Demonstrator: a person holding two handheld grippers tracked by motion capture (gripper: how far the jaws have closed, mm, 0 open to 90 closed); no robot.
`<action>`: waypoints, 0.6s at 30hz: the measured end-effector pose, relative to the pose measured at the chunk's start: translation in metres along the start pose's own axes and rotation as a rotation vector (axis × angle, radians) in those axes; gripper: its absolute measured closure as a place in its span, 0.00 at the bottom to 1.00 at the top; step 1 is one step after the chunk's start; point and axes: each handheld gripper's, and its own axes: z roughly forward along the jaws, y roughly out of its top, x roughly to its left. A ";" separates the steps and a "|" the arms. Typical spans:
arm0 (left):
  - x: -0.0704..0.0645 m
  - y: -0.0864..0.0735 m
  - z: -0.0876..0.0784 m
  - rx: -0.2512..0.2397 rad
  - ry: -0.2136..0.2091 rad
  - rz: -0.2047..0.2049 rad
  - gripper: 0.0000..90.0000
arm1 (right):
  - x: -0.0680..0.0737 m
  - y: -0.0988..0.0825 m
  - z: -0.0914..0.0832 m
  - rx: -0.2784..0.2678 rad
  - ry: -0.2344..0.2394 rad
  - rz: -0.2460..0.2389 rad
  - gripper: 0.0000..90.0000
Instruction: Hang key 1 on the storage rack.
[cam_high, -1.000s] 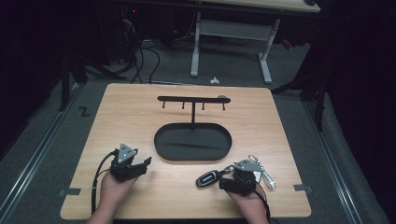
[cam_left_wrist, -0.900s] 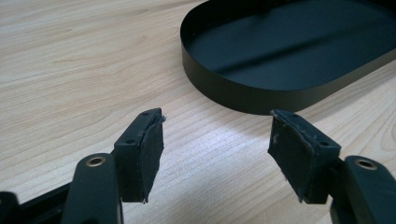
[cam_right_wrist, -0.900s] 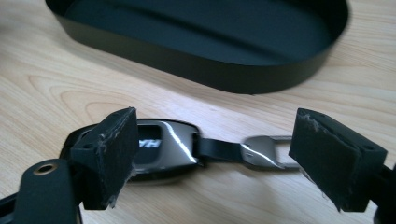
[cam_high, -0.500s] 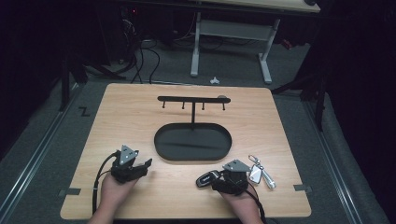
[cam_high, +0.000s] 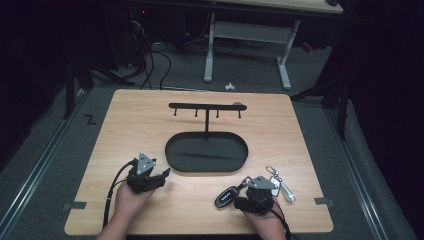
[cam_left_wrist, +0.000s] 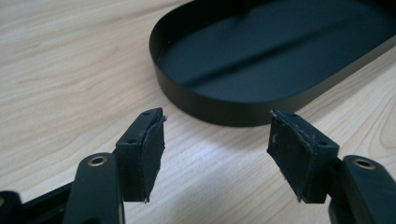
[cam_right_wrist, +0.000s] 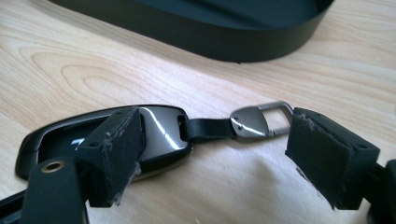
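Observation:
A black car key fob (cam_right_wrist: 161, 126) lies flat on the wooden table, with a short black strap (cam_right_wrist: 208, 129) and a metal clasp (cam_right_wrist: 261, 119) trailing from it. My right gripper (cam_right_wrist: 217, 119) stands open low over it, its left jaw in front of the fob and its right jaw past the clasp. From above, the fob (cam_high: 225, 197) sits just left of the right gripper (cam_high: 242, 192). My left gripper (cam_high: 161, 175) rests open on the table with nothing between its fingers, facing the black oval tray (cam_left_wrist: 261, 105).
The oval tray (cam_high: 172, 150) sits mid-table, and a black T-shaped hook rack (cam_high: 206, 106) rises from its far side. A silver key bunch (cam_high: 281, 184) lies right of the right gripper. The front table edge is close behind both hands.
My right gripper has shifted left and slightly nearer the front edge, away from the silver keys and over the fob's strap. The left gripper has stayed put.

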 end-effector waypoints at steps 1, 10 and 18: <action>0.000 0.001 0.001 -0.004 -0.004 -0.002 0.41 | 0.000 0.000 0.000 0.000 0.000 0.000 0.21; -0.003 0.002 -0.003 -0.007 0.000 0.010 0.40 | -0.001 -0.006 -0.007 0.005 0.017 0.001 0.22; 0.001 0.000 -0.002 -0.002 0.004 -0.005 0.40 | -0.014 -0.014 -0.018 0.014 0.008 0.012 0.25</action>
